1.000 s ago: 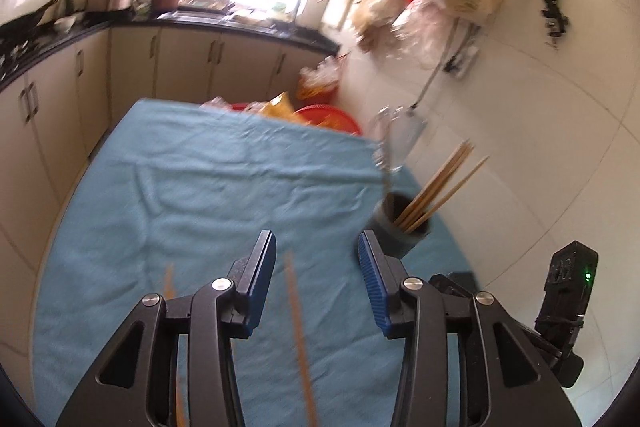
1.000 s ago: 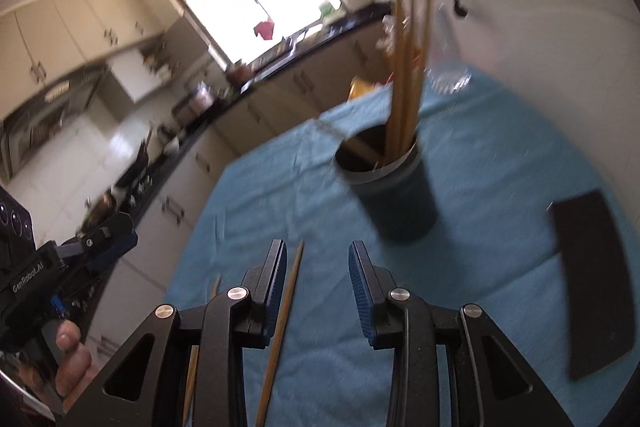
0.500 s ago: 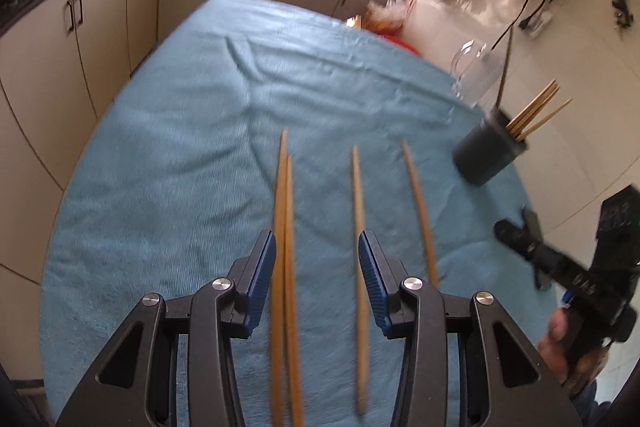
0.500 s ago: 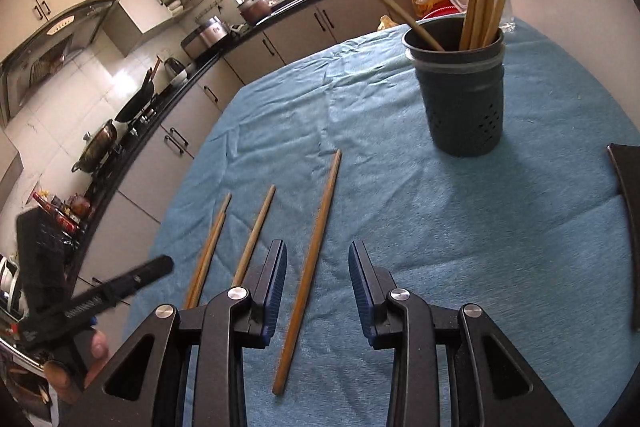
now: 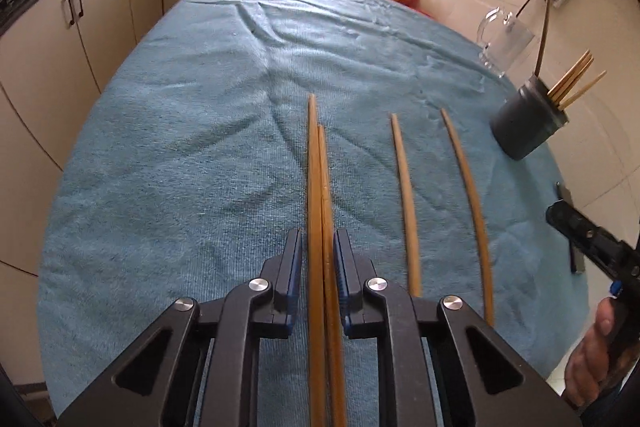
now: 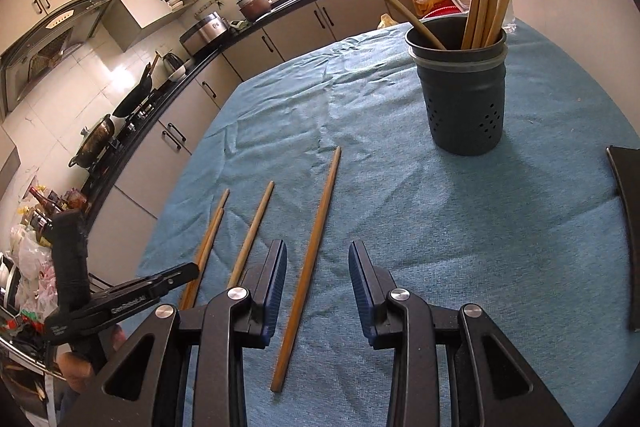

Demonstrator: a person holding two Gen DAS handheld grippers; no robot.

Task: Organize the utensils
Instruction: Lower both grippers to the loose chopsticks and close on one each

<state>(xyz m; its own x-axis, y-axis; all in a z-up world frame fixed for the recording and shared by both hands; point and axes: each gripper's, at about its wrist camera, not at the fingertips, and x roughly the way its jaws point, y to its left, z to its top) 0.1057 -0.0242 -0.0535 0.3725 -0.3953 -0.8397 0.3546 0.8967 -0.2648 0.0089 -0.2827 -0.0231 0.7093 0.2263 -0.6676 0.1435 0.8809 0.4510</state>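
Chopsticks are what this task turns on, and four of them lie loose on the blue-clothed bench (image 5: 168, 155). Nearest in the left wrist view, the pair of chopsticks (image 5: 318, 195) lies side by side, touching, and runs straight back between the blue pads of the left tongs (image 5: 316, 267). Those tongs have just been closing: half a second ago they stood wide with the pair off towards the left pad, and now the jaws are drawn in narrow about the two sticks. A thin gap seems to remain on each side, so I judge the pinch nearly made, not firm yet. That would make this the start of a pick-up, both sticks in one grab.

The right tongs (image 6: 318, 287) stand spread and hold nothing. A single chopstick (image 6: 310, 263) lies on the cloth between their open jaws, touched by neither pad. A shorter-looking stick (image 6: 252, 233) lies just to its left, between it and the pair.

Farther back stands the dark utensil holder (image 6: 464, 95), upright, with several chopsticks already leaning in it, well apart from the loose ones. Beyond it a clear glass mug (image 5: 502, 39) sits near the bench's far edge. Judging by this, the sorting is partly done: four sticks remain to be carried to the holder.
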